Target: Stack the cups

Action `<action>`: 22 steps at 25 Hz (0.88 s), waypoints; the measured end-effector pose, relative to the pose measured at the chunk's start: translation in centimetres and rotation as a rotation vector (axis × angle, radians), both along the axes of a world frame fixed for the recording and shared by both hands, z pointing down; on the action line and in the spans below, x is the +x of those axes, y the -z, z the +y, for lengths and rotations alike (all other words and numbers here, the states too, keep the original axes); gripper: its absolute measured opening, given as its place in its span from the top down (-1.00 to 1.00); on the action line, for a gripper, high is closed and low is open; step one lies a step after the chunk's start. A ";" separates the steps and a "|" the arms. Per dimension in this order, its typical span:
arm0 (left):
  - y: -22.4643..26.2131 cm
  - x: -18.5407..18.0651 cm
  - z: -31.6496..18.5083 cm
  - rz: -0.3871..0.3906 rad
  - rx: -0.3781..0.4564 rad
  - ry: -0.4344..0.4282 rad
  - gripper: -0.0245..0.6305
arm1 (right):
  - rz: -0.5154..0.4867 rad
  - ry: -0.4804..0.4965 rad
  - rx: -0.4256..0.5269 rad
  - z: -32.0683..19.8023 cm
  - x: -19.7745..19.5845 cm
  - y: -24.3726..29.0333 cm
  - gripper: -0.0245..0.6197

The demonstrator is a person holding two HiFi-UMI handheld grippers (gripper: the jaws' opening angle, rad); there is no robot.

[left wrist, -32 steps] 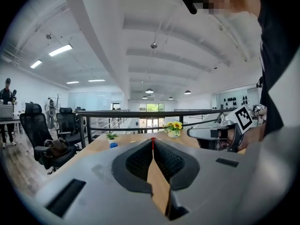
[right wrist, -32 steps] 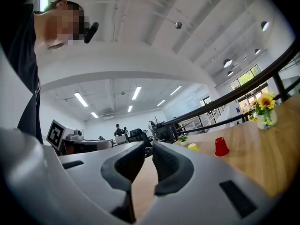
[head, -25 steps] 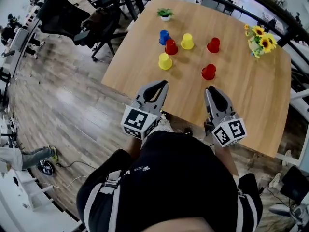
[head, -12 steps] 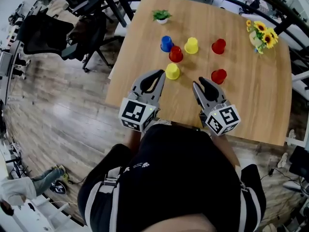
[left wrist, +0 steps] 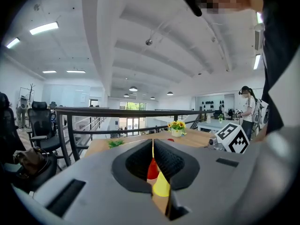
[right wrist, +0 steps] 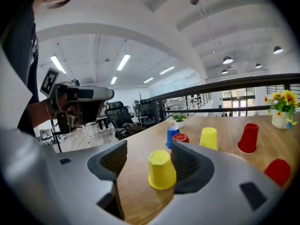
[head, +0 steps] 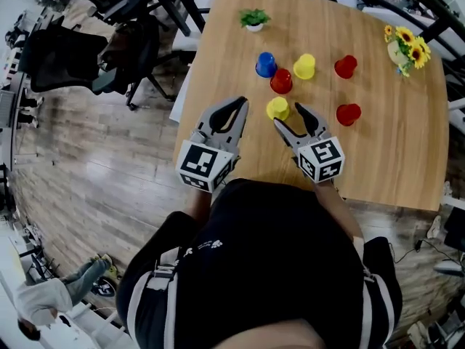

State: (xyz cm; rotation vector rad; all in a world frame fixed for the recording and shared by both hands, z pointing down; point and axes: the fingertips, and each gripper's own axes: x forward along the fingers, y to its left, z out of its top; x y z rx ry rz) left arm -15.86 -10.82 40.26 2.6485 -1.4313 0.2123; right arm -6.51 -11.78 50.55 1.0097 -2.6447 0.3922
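Note:
Several upside-down cups stand on the wooden table [head: 392, 144]. They are a blue cup [head: 266, 64], a red cup [head: 281, 81], a yellow cup [head: 304, 66], two more red cups [head: 346, 66] [head: 349, 113], and a near yellow cup [head: 277, 108]. My right gripper [head: 289, 116] is open around the near yellow cup [right wrist: 161, 170], which stands between the jaws, closer to the right one and untouched on the left. My left gripper [head: 234, 111] is shut and empty just left of that cup. Only a thin slit between its jaws [left wrist: 153, 161] shows the yellow and a red cup.
A small potted plant [head: 253, 19] stands at the table's far edge and a sunflower vase [head: 408, 49] at its far right corner. Black office chairs [head: 65, 57] stand on the wood floor to the left. The table's near edge lies just under both grippers.
Both grippers have moved forward over the table. The right gripper swung left from near the red cup and now has the near yellow cup between its jaws.

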 end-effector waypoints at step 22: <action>-1.3 -0.4 -2.4 0.041 -0.013 -0.161 0.87 | 0.137 -0.194 -0.050 -1.7 2.0 -4.0 0.27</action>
